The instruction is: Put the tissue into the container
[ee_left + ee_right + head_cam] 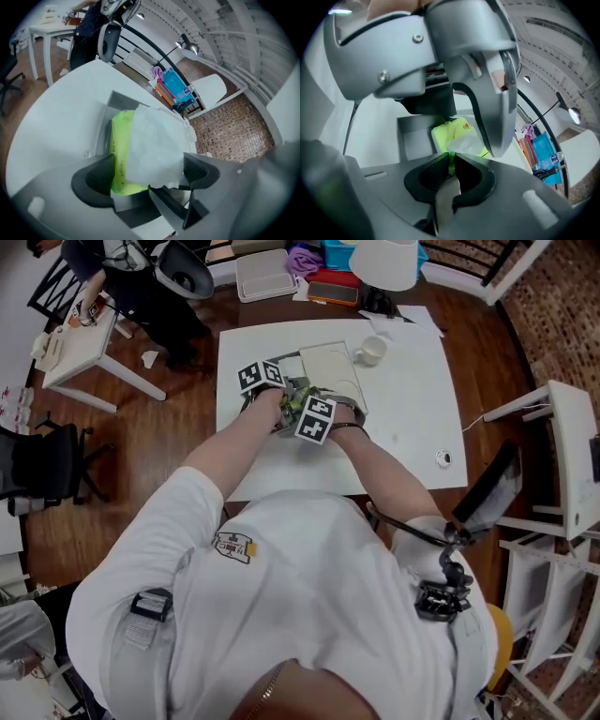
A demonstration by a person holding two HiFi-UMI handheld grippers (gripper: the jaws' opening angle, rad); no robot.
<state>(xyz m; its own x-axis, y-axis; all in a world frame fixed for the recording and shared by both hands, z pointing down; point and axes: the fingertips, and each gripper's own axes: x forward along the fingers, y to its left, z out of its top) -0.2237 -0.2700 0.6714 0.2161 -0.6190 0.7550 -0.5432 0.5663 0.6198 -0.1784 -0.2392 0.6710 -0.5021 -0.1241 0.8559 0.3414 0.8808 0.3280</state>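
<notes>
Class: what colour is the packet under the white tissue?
The packet is bright yellow-green; the left gripper view shows it best.

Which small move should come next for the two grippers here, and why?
Probably draw the left gripper back from the green pack. Its jaws stand open around the pack, which seems to lie inside the grey container. The right gripper is shut on a white tissue sheet, so that hand need not move first.

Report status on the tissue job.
Left hand-held gripper open, straddling green tissue pack. Right hand-held gripper shut on white tissue. Pack in grey container; both grippers crowded over it.
</notes>
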